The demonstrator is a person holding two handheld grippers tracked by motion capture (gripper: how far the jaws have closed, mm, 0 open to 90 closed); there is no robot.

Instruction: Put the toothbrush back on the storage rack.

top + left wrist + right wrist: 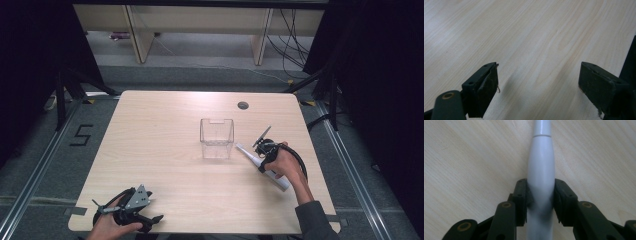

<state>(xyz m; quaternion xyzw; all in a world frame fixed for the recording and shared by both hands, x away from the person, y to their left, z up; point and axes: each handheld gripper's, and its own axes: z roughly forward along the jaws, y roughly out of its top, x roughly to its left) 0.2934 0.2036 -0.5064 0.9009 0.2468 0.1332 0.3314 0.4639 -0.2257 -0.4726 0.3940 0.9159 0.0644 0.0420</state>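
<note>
A long white handle (248, 155) with a narrower tip lies flat on the wooden table (160, 150), just right of a clear plastic box (217, 145). My right gripper (263, 161) comes down on its middle. In the right gripper view both pads press the sides of the white handle (541, 157), so my right gripper (541, 185) is shut on it. The handle still rests on the tabletop. My left gripper (154, 210) sits near the front left edge of the table, and in its own view my left gripper (539, 75) stands open over bare wood.
The clear box stands upright and empty at the table's middle. A round cable hole (243, 105) sits near the far edge. Dark stands and cables lie on the floor on both sides of the table.
</note>
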